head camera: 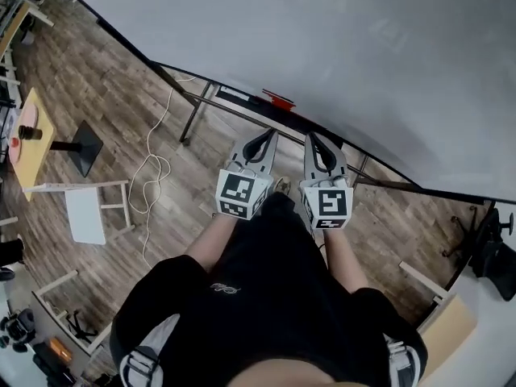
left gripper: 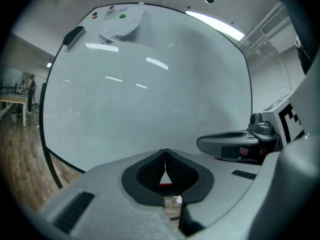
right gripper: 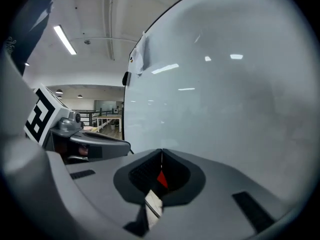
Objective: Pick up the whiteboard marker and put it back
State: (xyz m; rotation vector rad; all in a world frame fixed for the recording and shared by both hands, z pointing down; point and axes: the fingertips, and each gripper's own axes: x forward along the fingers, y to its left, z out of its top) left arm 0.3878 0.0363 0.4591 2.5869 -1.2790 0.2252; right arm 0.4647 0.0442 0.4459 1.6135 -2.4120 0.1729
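A big whiteboard (head camera: 339, 47) stands in front of me. On its tray lies a small red thing (head camera: 278, 99), seemingly the whiteboard marker. My left gripper (head camera: 265, 138) and right gripper (head camera: 315, 141) are held side by side just short of the board, a little below and right of the red thing. Both are shut with nothing between the jaws. In the left gripper view the jaw tips of the left gripper (left gripper: 164, 154) meet, and a red sliver (left gripper: 167, 184) shows through the gap behind them. The right gripper (right gripper: 161, 154) also frames a red patch (right gripper: 162, 179).
A black eraser (left gripper: 74, 35) and a white cloth (left gripper: 120, 21) hang at the top of the whiteboard. On the wooden floor are a white cable (head camera: 153, 168), a white chair (head camera: 85, 212), a wooden table (head camera: 32, 135) at left and a black office chair (head camera: 492, 256) at right.
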